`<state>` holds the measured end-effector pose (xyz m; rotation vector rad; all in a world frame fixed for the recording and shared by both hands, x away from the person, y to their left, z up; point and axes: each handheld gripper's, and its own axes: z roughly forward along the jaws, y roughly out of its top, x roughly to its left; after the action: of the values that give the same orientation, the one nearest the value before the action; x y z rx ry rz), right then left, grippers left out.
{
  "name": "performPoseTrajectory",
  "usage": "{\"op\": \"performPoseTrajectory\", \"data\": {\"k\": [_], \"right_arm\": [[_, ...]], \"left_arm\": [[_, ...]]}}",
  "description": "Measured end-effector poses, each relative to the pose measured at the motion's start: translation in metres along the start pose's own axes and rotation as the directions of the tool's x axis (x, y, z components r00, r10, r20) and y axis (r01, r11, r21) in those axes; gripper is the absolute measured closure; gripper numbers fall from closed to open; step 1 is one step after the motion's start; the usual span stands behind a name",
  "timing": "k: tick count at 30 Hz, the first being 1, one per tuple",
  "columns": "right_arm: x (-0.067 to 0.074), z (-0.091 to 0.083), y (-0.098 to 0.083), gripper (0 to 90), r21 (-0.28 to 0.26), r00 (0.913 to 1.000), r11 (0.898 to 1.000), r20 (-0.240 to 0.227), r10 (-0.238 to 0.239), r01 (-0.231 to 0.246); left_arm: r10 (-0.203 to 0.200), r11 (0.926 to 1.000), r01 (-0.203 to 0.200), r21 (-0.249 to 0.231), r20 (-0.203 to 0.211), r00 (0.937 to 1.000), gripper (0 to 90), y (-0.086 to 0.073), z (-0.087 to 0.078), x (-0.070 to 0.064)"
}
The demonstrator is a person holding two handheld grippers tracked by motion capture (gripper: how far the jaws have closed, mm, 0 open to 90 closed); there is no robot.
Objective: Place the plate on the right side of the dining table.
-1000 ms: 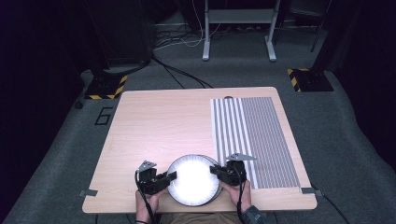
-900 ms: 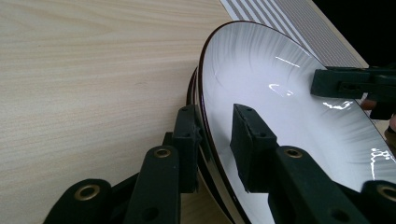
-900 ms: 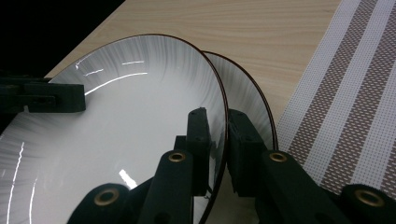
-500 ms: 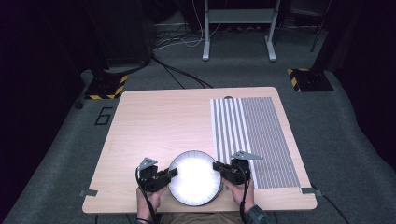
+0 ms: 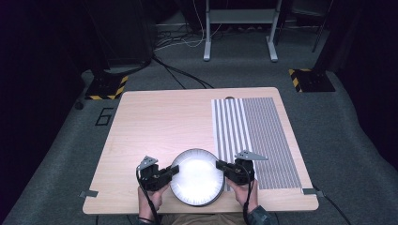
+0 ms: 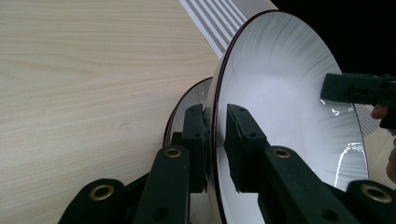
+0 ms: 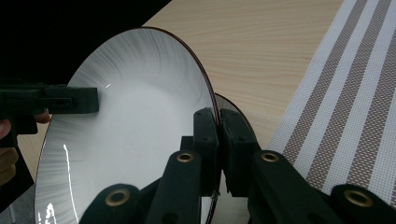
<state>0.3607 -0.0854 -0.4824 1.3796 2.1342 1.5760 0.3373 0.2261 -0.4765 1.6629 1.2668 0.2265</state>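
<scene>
Looking down from the high view, we see a white plate (image 5: 196,177) with a thin dark rim near the front edge of the light wooden table (image 5: 159,122), gripped from both sides. Our left gripper (image 5: 172,171) is clenched on the plate's left rim and our right gripper (image 5: 220,165) is clenched on its right rim. In the left gripper view its jaws pinch the rim of the plate (image 6: 285,112) between them, and a second rim shape shows just under the plate, though we cannot tell whether that is another plate or a reflection. In the right gripper view the jaws of the right gripper (image 7: 218,140) likewise close on the rim.

Bare wood lies open behind the plate and to its left. Just to the right, a striped placemat (image 5: 256,140) runs from near the table's far edge almost to the front edge; the right gripper sits over its left border. Beyond the table we see grey carpet (image 5: 347,140), cables, a metal stand (image 5: 239,28) and yellow-black hazard-striped bases (image 5: 309,80). A "6"-like mark (image 5: 104,116) sits on the floor by the table's left side.
</scene>
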Motion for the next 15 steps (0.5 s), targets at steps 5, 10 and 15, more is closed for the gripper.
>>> {"op": "performPoseTrajectory", "data": {"k": [5, 10, 15], "right_arm": [[0.003, -0.003, 0.002, 84.8, -0.003, 0.9996, 1.0, 0.015, -0.023, 0.023], [0.002, -0.007, 0.003, 84.4, -0.012, 0.9994, 1.0, 0.021, -0.027, 0.027], [0.001, -0.011, 0.005, 84.1, -0.024, 0.9995, 0.999, 0.022, -0.022, 0.023]], "left_arm": [[0.01, 0.9999, -0.01, -0.008, 0.003, 0.9999, 78.7, 0.003, -0.001, -0.003], [0.023, 0.9996, -0.023, -0.015, 0.008, 0.9997, 79.0, 0.006, 0.0, -0.007], [0.031, 0.9994, -0.03, -0.018, 0.013, 0.9994, 79.0, 0.008, 0.001, -0.01]]}}
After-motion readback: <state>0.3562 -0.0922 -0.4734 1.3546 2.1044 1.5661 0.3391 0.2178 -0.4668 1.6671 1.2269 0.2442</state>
